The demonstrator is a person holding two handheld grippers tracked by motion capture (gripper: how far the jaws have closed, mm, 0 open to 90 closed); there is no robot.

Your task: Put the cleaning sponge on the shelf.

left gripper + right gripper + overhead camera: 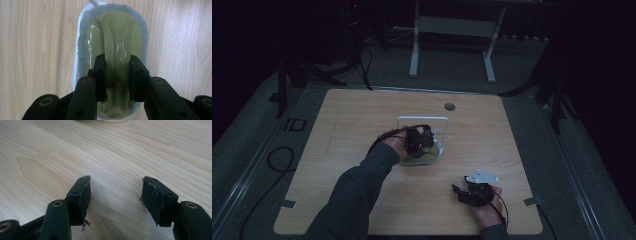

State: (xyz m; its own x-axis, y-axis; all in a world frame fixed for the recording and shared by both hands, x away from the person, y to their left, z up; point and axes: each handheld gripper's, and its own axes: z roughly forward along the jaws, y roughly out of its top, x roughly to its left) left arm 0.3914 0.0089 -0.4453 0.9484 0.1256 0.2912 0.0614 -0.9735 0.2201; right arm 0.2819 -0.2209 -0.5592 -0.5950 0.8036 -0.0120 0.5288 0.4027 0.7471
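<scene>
Left tongs [117, 75] pinching the green brush handle [116, 50], right tongs [116, 197] spread over bare table [50, 152]

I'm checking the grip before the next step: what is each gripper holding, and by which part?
The left gripper is shut on the scrubber's green handle, across its raised ridge. The right gripper holds nothing.

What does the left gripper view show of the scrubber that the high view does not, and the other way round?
Left gripper view: the scrubber's glossy green ridged handle, its grey abrasive rim and the white tray edge under it, with both jaws pressed on the handle. High view: the white wire frame behind the tray, the right gripper open over bare table, and both sleeves. Shared: the left gripper shut on the scrubber, on light wood.
</scene>
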